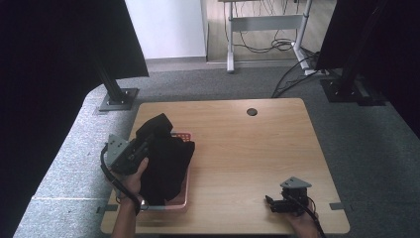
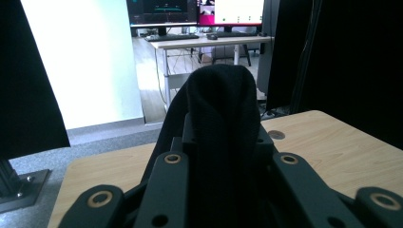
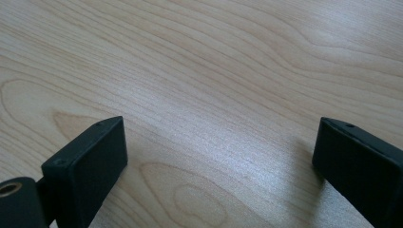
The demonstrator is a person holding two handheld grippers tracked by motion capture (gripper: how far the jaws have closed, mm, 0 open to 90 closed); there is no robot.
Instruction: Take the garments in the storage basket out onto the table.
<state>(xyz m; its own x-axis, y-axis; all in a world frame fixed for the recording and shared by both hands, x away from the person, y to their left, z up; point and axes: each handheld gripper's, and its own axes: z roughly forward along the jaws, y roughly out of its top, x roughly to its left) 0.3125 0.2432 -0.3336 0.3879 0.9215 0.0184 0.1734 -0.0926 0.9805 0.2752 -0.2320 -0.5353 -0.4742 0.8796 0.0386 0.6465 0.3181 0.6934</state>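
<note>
Left edge of the light wooden table (image 1: pixel 233 148): a shallow pink plastic basket (image 1: pixel 182 201) sits near the front-left corner, its near rim close to the front edge. A black knitted cloth (image 1: pixel 166 163) drapes across it, covering most of the inside; its upper end is lifted and bunched. The left gripper (image 1: pixel 153 130), held by the left hand (image 1: pixel 132 178), is above the basket's far-left part, jaws clamped on that raised fold.

The left gripper view shows what the high view cannot: the cloth (image 2: pixel 221 123) stands as a rounded hump between the closed jaws, ribbed weave visible, with the table's far edge and a dark round hole (image 2: pixel 276 135) beyond.

Middle of the table is bare wood, wide open from the basket across to the right side. The hole (image 1: pixel 252 111) lies near the far edge.

Front-right corner: the right gripper (image 1: pixel 277 203) rests low, just inside the front edge. The right gripper view gives the jaws spread wide apart over bare wood grain (image 3: pixel 214 109), holding nothing.
</note>
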